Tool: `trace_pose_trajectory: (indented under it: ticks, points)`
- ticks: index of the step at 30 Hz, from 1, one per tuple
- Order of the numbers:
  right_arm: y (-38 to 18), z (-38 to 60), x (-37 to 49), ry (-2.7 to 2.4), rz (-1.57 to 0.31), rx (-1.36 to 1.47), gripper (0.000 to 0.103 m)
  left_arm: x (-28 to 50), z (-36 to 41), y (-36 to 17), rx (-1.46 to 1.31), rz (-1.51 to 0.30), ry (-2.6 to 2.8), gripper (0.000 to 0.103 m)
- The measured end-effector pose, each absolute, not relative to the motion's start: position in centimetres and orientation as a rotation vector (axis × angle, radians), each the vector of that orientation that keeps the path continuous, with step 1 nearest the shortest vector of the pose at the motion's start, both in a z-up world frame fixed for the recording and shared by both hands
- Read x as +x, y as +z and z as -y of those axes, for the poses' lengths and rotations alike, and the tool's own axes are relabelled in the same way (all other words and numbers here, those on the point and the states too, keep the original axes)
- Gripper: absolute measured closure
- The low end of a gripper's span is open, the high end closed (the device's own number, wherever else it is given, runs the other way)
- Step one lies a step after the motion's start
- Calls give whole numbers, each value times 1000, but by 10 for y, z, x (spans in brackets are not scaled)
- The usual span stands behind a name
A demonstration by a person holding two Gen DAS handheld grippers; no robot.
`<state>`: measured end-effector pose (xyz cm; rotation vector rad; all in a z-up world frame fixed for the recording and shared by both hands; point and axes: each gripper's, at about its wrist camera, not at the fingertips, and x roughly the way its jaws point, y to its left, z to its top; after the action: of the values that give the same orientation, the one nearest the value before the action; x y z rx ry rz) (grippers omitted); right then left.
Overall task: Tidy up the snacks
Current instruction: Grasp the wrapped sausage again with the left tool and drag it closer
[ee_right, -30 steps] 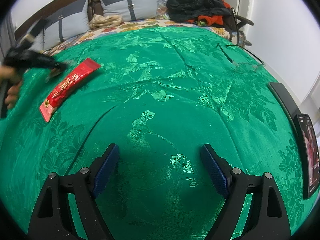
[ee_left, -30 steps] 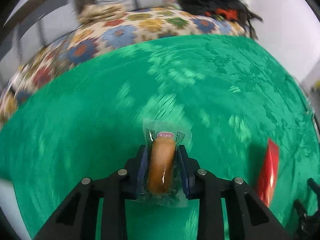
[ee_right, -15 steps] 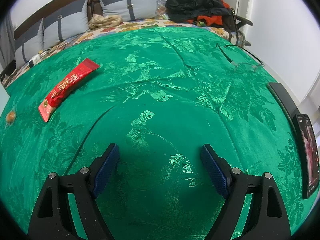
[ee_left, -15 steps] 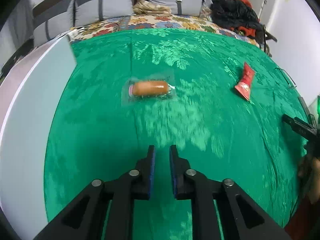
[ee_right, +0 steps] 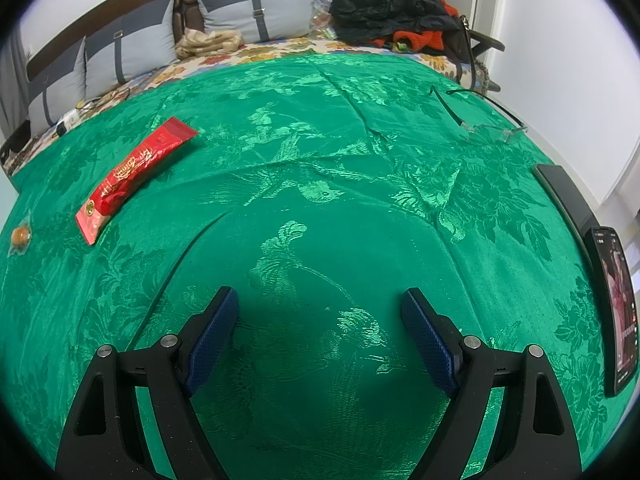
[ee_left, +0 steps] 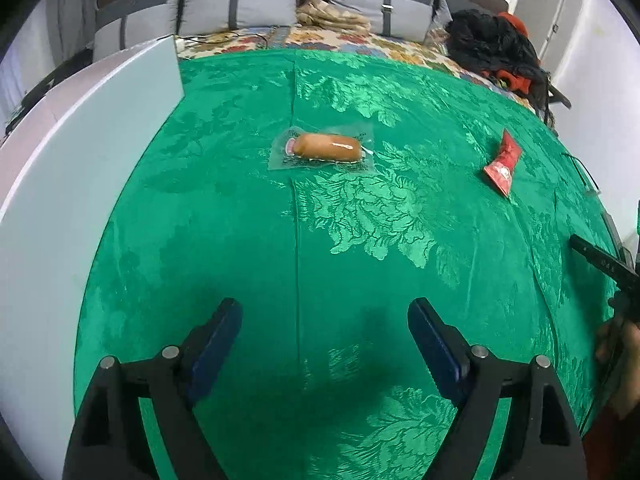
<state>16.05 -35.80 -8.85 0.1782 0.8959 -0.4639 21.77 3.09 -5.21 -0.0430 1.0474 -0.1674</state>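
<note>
Hovering over the green cloth [ee_left: 304, 240], my left claw [ee_left: 324, 340] is spread wide with nothing between its blue pads [ee_left: 212, 344]. In the left view the sausage [ee_left: 326, 147], sealed in a clear pack, lies flat on the cloth in the upper middle of the frame, well apart from the claw. The red packet [ee_left: 502, 162] lies at upper right, well apart from the sausage. A white board [ee_left: 80, 152] fills the left side of that frame, its edge meeting the cloth. At the right edge, my right hand [ee_left: 624, 356] shows dimly below a black part of the other tool.

My right claw [ee_right: 320, 332] is also spread wide and holds nothing, low in its own frame above bare cloth. In the right view the red packet [ee_right: 134, 178] lies slantwise at centre left, and the sausage [ee_right: 21, 235] sits small at the far left edge, near the packet's lower end but not touching it. Glasses [ee_right: 488, 130] rest on the cloth at upper right. A phone [ee_right: 614, 304] with a lit screen lies at the right edge, with a dark slab [ee_right: 560, 194] just above it. Grey cushions [ee_right: 256, 12] and a heap of dark clothes [ee_right: 392, 4] line the top of the frame.
</note>
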Motion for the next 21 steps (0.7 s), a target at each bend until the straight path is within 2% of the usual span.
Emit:
trace_pose_trajectory:
  ticks: [10,21]
  points:
    - [-89,358,161,-464,-896,178,17,253,-30,-45,59,-1100,-291,18]
    - [-88,359,160,-465,-896,179,17,370,-27,-20,163,-1085,-346,18]
